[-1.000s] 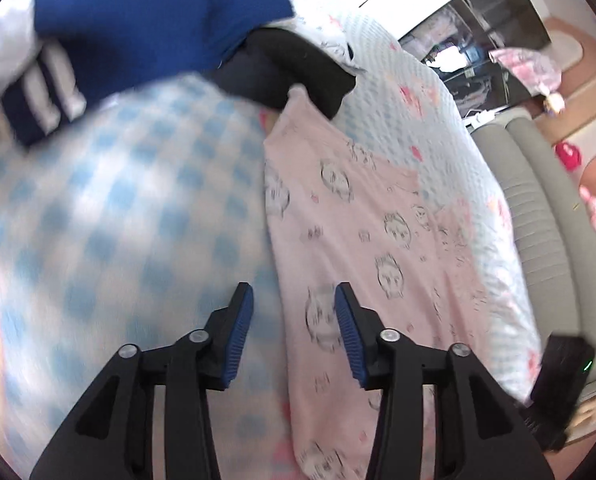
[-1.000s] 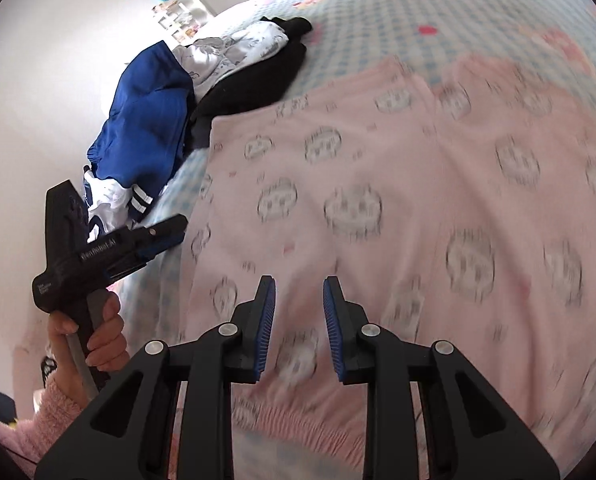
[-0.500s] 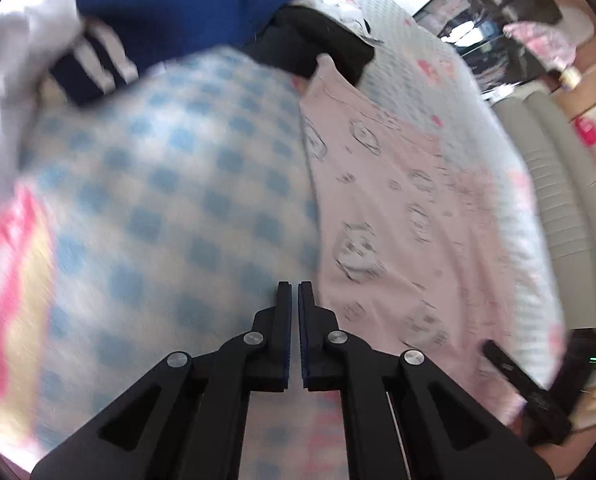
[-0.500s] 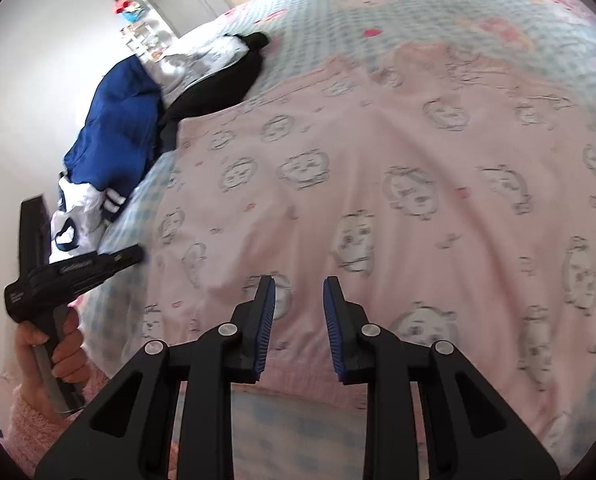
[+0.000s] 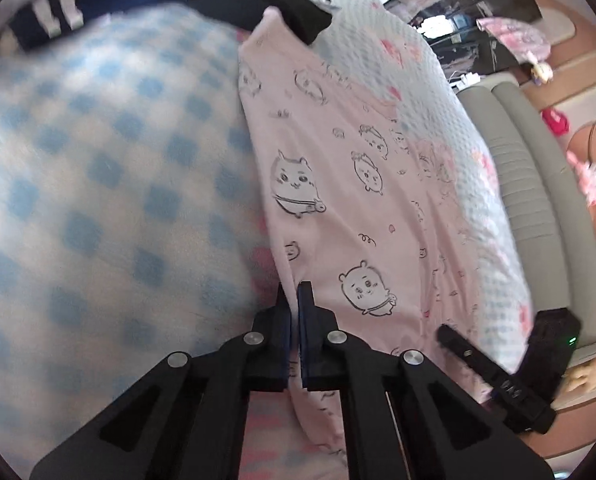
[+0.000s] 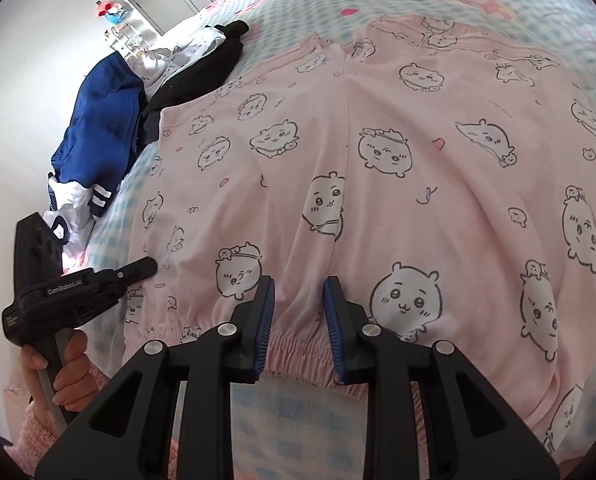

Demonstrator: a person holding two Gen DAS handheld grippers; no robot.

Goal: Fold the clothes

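Pink pyjama trousers (image 6: 377, 160) printed with cartoon animals lie flat on the blue-checked bed sheet (image 6: 298, 12), elastic waistband nearest me. In the left wrist view the same trousers (image 5: 357, 200) run up the frame's middle. My left gripper (image 5: 294, 292) is shut at their left side edge, with a thin strip of pink cloth between the pads. From the right wrist view its tip (image 6: 150, 266) meets that same edge. My right gripper (image 6: 298, 292) stands open just above the waistband, its pads apart over the cloth without pressing it.
A heap of clothes lies at the bed's far left: a blue garment (image 6: 98, 128), a black one (image 6: 202, 76) and white pieces. A person's hand (image 6: 70, 364) holds the left gripper's handle. A grey sofa (image 5: 529, 184) stands beyond the bed.
My left gripper's jaws went from wide apart to shut, and it moved across the checked sheet onto the trousers' side edge. The right gripper drew closer to the waistband, its opening unchanged.
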